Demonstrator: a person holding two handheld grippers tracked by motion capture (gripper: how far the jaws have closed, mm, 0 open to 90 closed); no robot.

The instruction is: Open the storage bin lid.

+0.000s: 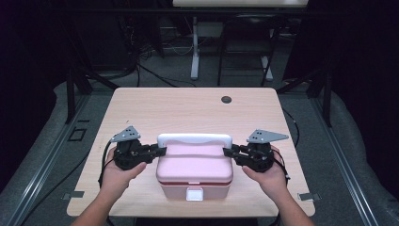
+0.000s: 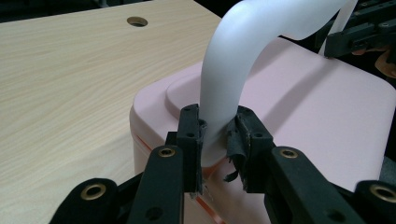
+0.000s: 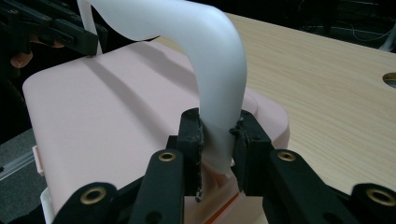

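**Both tongs clamped on the handle, box not yet lifted**

The pale wooden desk (image 1: pixel 188 108) carried the pink plastic lidded box (image 1: pixel 194 169) near its front edge. Its white arched handle (image 1: pixel 194 139) stood upright. The left tongs (image 1: pixel 159 151) and right tongs (image 1: pixel 229 151) each pinched one handle leg near its base. The grip looked complete; judging by the box resting flat, lifting or moving it remained.
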